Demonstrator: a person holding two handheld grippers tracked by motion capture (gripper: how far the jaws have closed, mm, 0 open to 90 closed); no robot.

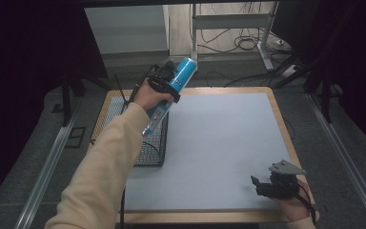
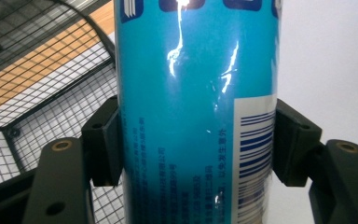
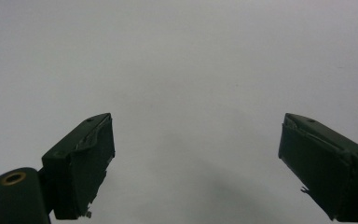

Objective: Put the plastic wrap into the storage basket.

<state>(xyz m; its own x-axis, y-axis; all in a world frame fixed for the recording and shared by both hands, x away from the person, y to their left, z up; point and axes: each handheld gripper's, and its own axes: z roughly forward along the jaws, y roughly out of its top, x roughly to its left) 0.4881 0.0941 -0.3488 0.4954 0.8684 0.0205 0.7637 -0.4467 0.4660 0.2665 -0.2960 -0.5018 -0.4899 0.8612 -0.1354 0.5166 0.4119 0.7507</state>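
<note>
Closest to the person, the right gripper (image 1: 267, 185) sat low at the near right corner of the table (image 1: 219, 143). Its jaws stood wide apart with nothing between them, just the pale grey top below. It was far from the can. Farther off, on the left, the left gripper (image 1: 164, 82) was up in the air. It squeezed a tall blue can (image 1: 174, 86) tight, one jaw on each side of the can's round middle. The can was long and thin, and it was tipped, its top end pointing up and away from the person and its bottom end slanting down toward the black wire basket (image 1: 150, 148). The basket sat on the table just under the can. I think the can could go down into the basket next, and the left hand was the one to do it.
</note>
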